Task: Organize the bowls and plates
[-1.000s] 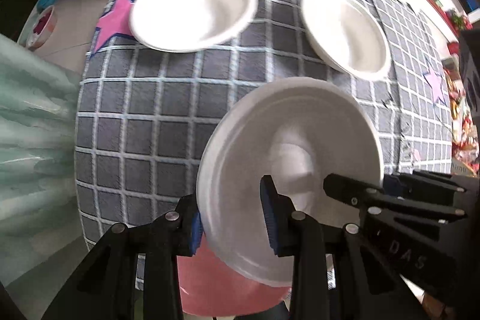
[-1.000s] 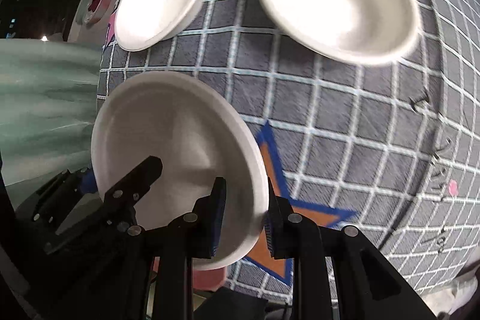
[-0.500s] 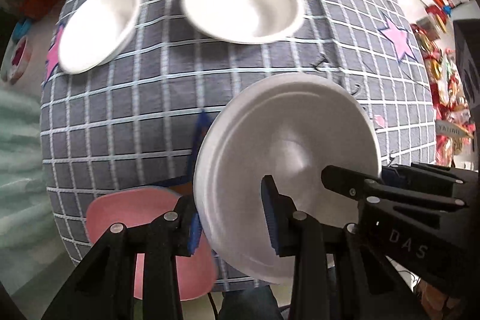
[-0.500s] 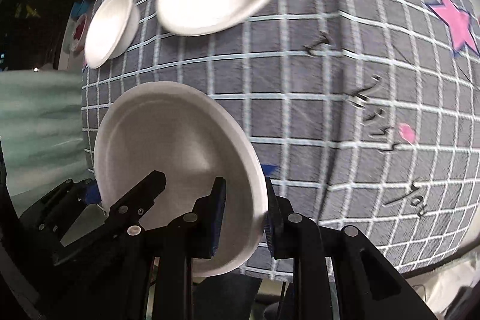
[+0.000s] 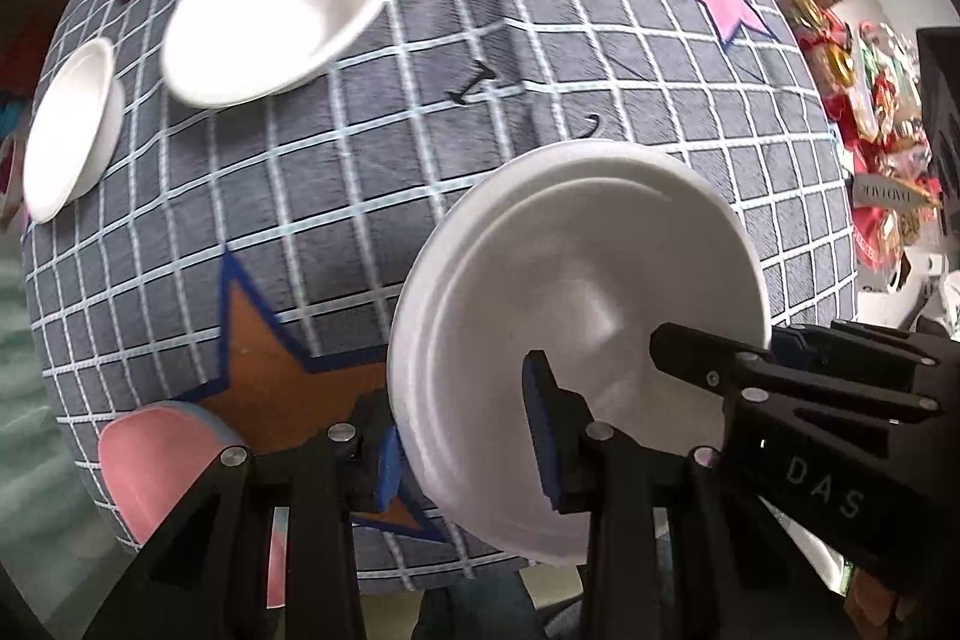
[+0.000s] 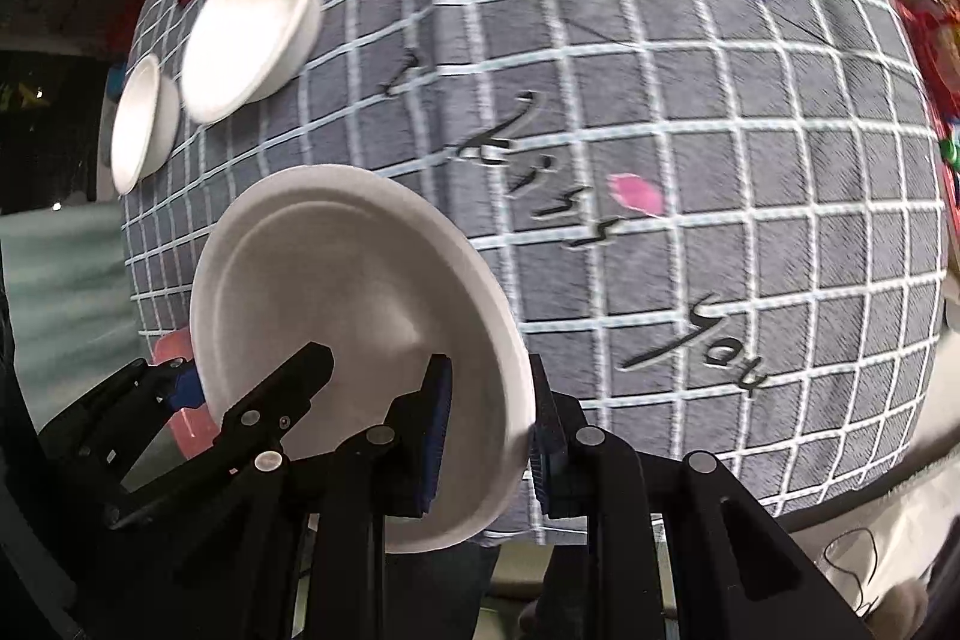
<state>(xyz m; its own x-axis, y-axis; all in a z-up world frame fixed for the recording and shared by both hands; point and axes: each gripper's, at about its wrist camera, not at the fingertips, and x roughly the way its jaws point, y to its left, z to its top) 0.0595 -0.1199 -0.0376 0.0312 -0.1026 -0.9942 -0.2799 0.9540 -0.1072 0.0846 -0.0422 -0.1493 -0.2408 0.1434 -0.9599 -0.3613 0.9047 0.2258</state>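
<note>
Both grippers, left gripper (image 5: 462, 436) and right gripper (image 6: 486, 424), had jaws clamped on one white foam plate (image 5: 576, 316), carried above the grey checked worktop (image 5: 420, 112); two white foam bowls (image 5: 276, 10) near its far left corner remained unstacked.

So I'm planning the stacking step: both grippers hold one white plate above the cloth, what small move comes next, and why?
Probably carry the white plate on over the bare checked cloth and lower it flat. The left gripper and right gripper clamp opposite rim edges, and the two white bowls sit far off.
</note>
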